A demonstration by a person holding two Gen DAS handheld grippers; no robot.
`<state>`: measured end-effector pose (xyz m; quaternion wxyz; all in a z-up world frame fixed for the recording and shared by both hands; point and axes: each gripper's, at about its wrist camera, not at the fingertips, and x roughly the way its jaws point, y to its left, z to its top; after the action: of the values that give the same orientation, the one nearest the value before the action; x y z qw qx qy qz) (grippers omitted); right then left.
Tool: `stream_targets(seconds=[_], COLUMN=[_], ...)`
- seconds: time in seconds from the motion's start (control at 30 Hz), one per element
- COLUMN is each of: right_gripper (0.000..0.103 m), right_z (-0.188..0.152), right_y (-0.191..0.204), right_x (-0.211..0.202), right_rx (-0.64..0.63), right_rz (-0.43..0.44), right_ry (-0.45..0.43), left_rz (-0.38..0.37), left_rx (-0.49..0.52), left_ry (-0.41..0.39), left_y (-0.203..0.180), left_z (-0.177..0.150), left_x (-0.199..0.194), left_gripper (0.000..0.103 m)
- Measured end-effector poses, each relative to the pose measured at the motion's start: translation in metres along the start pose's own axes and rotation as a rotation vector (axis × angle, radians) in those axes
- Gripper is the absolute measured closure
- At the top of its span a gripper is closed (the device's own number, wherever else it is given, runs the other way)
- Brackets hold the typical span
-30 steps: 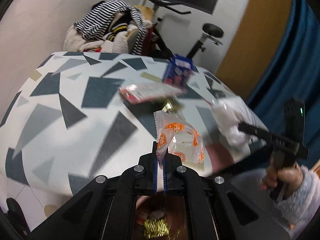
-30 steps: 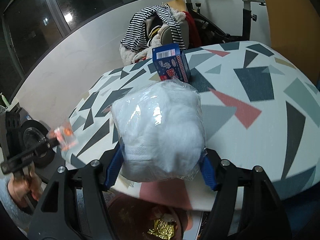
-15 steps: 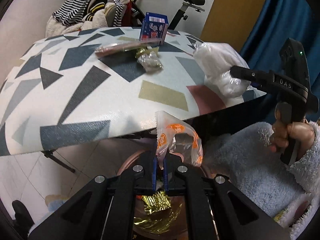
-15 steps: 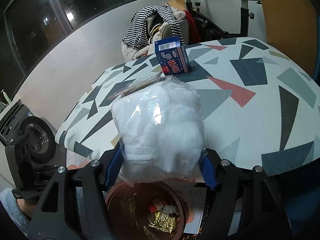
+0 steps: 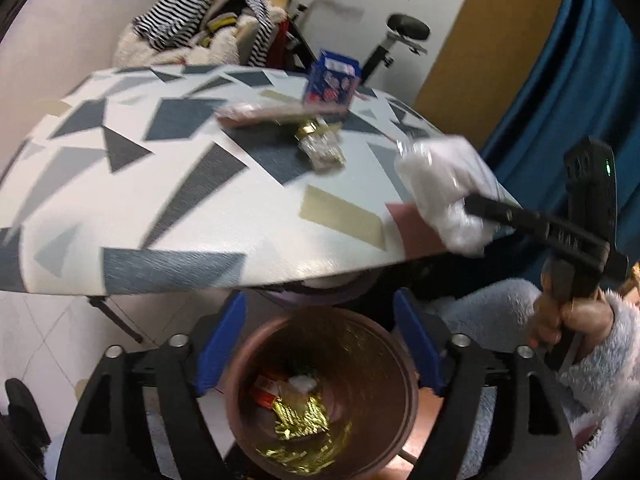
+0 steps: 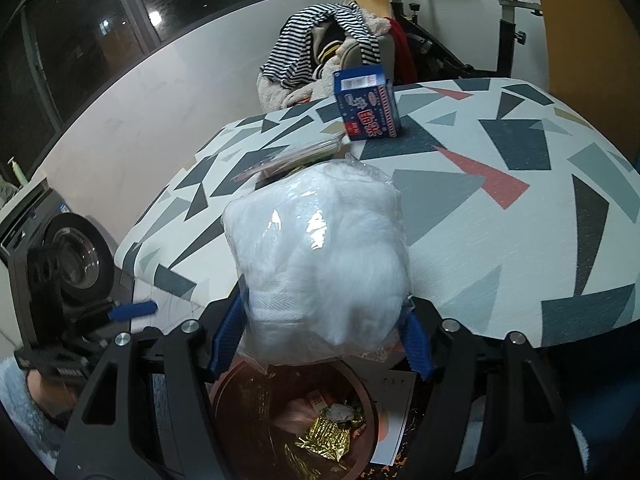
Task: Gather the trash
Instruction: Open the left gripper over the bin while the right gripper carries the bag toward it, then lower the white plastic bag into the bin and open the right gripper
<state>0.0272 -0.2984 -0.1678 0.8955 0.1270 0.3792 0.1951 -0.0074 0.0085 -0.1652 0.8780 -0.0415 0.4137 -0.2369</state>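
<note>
Right wrist: right claw (image 6: 320, 334) clamps white bag (image 6: 320, 256) — upright; left claw (image 5: 320, 344) just released, empty.

Round table with a white top of grey, navy, pink triangles (image 6: 500, 216); behind it a chair heaped with striped clothes (image 6: 328, 40), black exercise bike (image 6: 508, 12), white wall (image 6: 168, 92), dark windows (image 6: 80, 32); blue curtain (image 5: 560, 92) beside table.

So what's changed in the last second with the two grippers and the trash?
The left gripper has just been opening; its orange wrapper is gone from its jaws, which now stand empty over the bin. The right gripper still clamps the white bag.
</note>
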Motion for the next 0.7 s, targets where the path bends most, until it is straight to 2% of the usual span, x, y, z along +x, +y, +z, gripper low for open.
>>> stream_targets(seconds=[0.2,0.33,0.7], right_gripper=[0.035,0.035,0.035], right_z=[-0.012,-0.024,-0.057], right_y=[0.016,0.032,0.066], right_x=[0.006,0.011,0.022], right_rx=[-0.051,-0.111,-0.257], right_rz=[0.018,0.023,0.027], right_ry=[0.036,0.067,0.13], left_rz=[0.102,0.146,0.194], left_rx=[0.004,-0.001,-0.016], left_ry=[-0.07,-0.092,-0.128], left_y=[0.006,0.012,0.027], left_z=[0.006,0.008,0.007], left_x=[-0.022,-0.033,-0.051], left_gripper=[0.01,0.009,0.008])
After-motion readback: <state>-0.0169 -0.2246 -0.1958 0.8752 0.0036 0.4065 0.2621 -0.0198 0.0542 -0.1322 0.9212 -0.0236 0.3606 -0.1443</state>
